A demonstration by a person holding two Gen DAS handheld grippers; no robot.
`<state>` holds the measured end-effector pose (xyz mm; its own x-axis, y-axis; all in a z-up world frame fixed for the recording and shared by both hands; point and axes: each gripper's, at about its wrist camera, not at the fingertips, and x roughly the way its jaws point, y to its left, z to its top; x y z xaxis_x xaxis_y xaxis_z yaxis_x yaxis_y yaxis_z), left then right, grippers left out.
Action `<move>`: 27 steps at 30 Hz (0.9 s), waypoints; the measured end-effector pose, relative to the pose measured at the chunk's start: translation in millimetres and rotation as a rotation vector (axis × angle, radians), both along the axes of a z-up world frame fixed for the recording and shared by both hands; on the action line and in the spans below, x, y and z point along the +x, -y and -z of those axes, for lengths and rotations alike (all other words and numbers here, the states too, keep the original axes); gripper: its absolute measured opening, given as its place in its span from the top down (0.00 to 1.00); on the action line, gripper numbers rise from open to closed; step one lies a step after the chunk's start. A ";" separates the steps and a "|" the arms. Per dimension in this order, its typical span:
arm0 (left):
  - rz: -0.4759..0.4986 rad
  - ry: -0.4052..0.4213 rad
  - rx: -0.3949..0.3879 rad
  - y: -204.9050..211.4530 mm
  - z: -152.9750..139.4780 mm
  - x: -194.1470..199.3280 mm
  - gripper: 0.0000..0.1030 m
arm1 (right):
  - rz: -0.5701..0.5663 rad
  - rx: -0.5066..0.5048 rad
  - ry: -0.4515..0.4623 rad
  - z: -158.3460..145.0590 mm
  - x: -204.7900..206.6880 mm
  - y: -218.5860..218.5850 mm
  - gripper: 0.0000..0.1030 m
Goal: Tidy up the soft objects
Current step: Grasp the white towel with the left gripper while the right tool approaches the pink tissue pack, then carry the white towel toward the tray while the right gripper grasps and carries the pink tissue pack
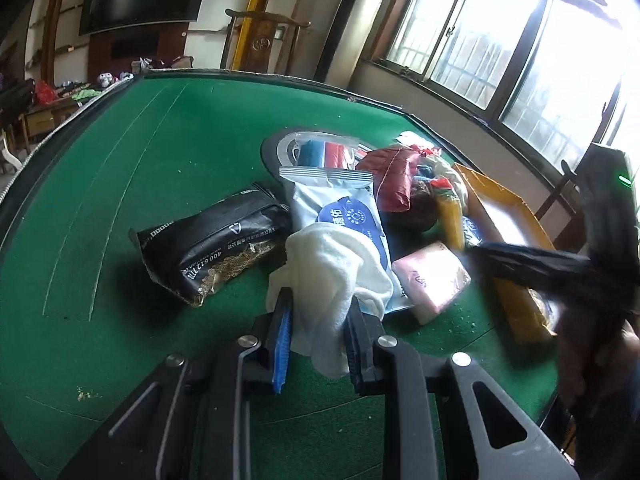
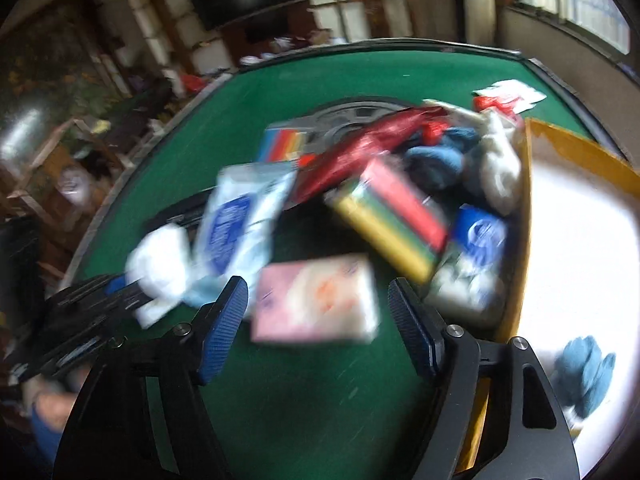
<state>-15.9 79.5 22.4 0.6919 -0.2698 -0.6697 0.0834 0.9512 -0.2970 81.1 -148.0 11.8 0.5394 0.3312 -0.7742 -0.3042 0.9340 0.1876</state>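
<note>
My left gripper (image 1: 320,298) is shut on a white towel (image 1: 332,256), which bunches up between its blue pads above the green table (image 1: 160,140). The right wrist view shows that towel (image 2: 160,264) at the left, in the left gripper (image 2: 116,296). My right gripper (image 2: 316,282) stands open, its pads on either side of a pink tissue pack (image 2: 316,300) without touching it. The pack (image 1: 430,276) lies on the felt at the near edge of a heap of soft goods. In the left wrist view the right gripper (image 1: 552,268) is a dark blur at the right.
The heap holds a white-and-blue wipes packet (image 1: 344,208), a black packet (image 1: 216,244), a red bag (image 1: 390,176) and a striped sponge pack (image 2: 392,216). A yellow cardboard box (image 2: 520,240) stands at the right with a blue cloth (image 2: 584,372) inside.
</note>
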 end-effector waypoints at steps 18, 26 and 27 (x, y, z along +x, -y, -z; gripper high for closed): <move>-0.001 0.008 0.009 0.5 -1.0 -0.7 0.77 | -0.344 -0.169 0.014 -11.5 -45.5 -34.7 0.28; -0.009 0.005 0.006 -1.3 -0.2 0.3 0.77 | -0.452 -0.199 -0.019 13.0 -23.3 -47.4 0.27; -0.008 0.006 0.010 -0.6 -0.3 0.4 0.77 | -0.448 -0.202 -0.028 16.4 -22.5 -49.8 0.27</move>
<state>-15.5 80.1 22.8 0.6980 -0.2573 -0.6683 0.0770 0.9548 -0.2872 58.6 -98.2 -4.6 0.3560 0.3677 -0.8591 -0.6814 0.7313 0.0307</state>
